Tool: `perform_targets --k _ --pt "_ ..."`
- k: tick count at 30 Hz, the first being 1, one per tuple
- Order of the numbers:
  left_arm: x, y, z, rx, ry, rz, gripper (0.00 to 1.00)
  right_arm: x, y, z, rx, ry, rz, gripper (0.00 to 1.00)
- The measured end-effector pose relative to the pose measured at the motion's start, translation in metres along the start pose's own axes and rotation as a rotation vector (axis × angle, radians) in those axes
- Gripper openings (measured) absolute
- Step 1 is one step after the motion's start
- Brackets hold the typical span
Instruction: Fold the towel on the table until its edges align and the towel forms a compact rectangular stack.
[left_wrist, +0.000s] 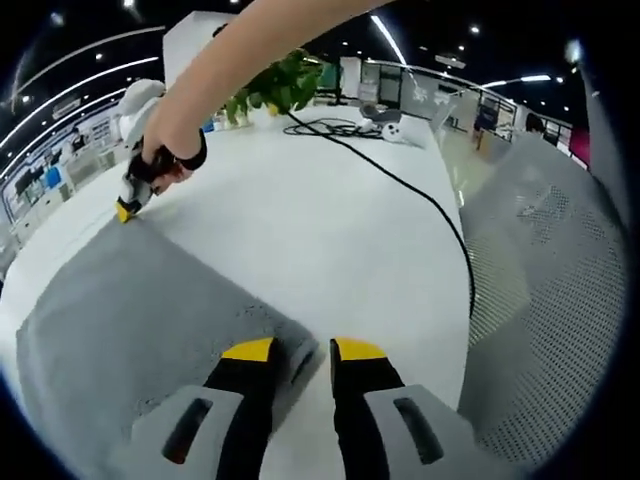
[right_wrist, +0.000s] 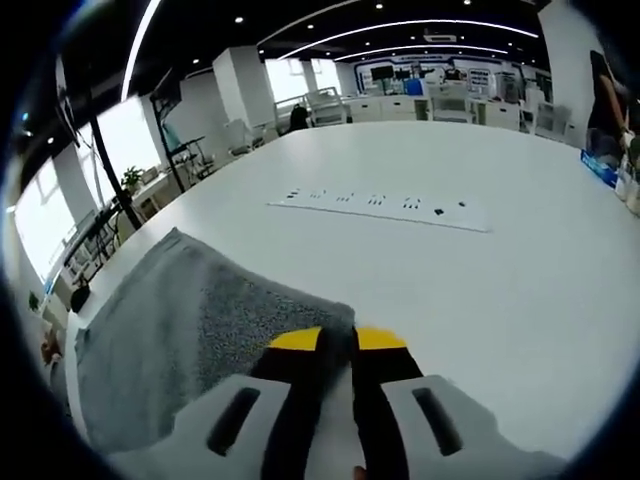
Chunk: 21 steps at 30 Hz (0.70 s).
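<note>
A grey towel lies flat on the white table. My left gripper has its yellow-tipped jaws drawn close on the towel's near corner, with cloth in the narrow gap. At the towel's far left corner a person's hand holds my right gripper, its yellow tip down on the cloth. In the right gripper view the towel spreads to the left, and my right gripper is shut on the corner nearest it, jaws almost touching.
A black cable runs across the table towards its right edge, where a grey perforated panel stands. A green plant sits at the far end. A white power strip lies beyond the towel on the table.
</note>
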<state>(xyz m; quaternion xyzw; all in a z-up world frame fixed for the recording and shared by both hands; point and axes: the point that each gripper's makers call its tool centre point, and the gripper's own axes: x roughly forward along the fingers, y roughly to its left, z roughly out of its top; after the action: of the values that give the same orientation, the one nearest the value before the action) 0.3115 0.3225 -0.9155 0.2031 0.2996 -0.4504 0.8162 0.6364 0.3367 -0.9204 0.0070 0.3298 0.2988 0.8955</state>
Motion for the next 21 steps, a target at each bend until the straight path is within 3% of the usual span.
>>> perform_targets --k 2,11,21 --pt "-0.0015 0.0058 -0.0016 0.04 0.016 0.05 0.16 0.0006 -0.0004 0.0005 -0.003 -0.007 -0.004 0.03" --pt "-0.0007 -0.0014 0.0012 0.081 0.019 0.029 0.16 0.0027 0.0003 0.002 -0.037 -0.027 -0.008 0.02" --pt "-0.0004 0.002 0.0033 0.059 0.017 0.038 0.1 -0.0044 0.001 0.0075 -0.031 -0.063 -0.011 0.01"
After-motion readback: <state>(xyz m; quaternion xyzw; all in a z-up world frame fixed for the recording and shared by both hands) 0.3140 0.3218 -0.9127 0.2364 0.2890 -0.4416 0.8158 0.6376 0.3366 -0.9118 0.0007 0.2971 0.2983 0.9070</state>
